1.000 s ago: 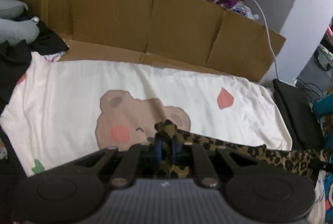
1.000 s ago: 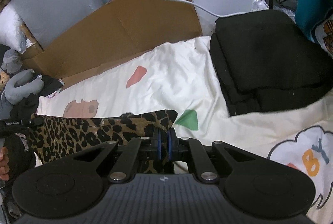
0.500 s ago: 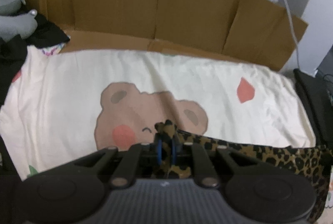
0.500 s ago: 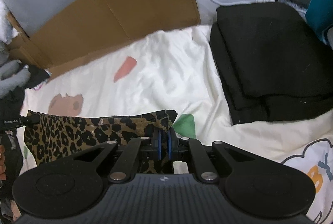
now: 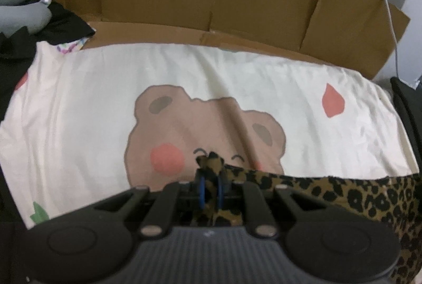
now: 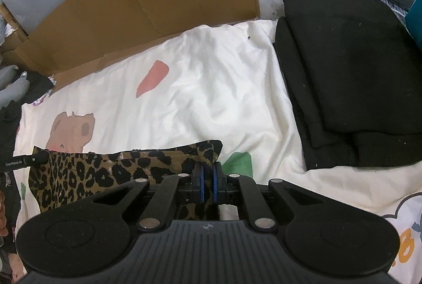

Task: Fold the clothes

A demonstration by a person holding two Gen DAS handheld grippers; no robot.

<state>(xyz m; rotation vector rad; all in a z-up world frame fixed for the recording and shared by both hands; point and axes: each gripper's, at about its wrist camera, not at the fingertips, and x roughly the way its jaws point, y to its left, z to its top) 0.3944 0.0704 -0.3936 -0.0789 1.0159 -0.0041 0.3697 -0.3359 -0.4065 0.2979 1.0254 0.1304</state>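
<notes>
Left tongs (image 5: 209, 193): we have them clamped on one top corner of the leopard cloth (image 5: 343, 194).
Right tongs (image 6: 207, 185): we have them clamped on the other top corner of it (image 6: 110, 168).
Cloth: stretched between the two tongs, hanging above the bed sheet (image 5: 237, 73).
Long axis: runs side to side, from tongs to tongs, across our front.
Nearer hand: neither; each holds an end.
Coming move, we judge: lay it flat on the sheet, clear of the black pile (image 6: 356, 73) to the right.
</notes>
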